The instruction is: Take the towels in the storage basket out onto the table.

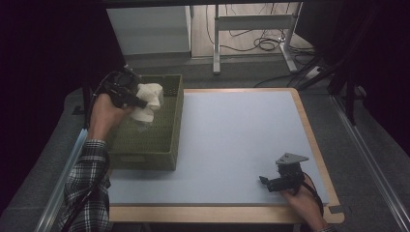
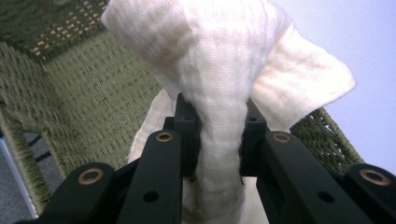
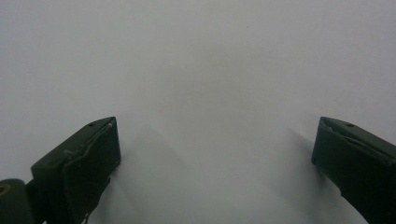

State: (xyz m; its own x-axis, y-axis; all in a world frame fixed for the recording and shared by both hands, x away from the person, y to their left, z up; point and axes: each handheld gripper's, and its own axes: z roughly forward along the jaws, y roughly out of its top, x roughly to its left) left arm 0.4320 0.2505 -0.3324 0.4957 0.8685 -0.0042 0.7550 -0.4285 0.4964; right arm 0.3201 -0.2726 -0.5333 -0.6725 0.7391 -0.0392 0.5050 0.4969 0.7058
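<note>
In the left gripper view we see the white cloth (image 2: 219,70) cut off by the top and bottom edges, and its lower part is hidden behind the left gripper (image 2: 218,140). The green basket (image 2: 93,93) is partly covered by the cloth, so we cannot tell its inside. In the high view the person's sleeve (image 1: 89,183) is cut off at the bottom edge, and the right hand (image 1: 302,200) too. In the right gripper view the worktop (image 3: 210,70) is only a blurred pale surface.

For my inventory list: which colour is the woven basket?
Olive green basket; the high view shows it best.
</note>
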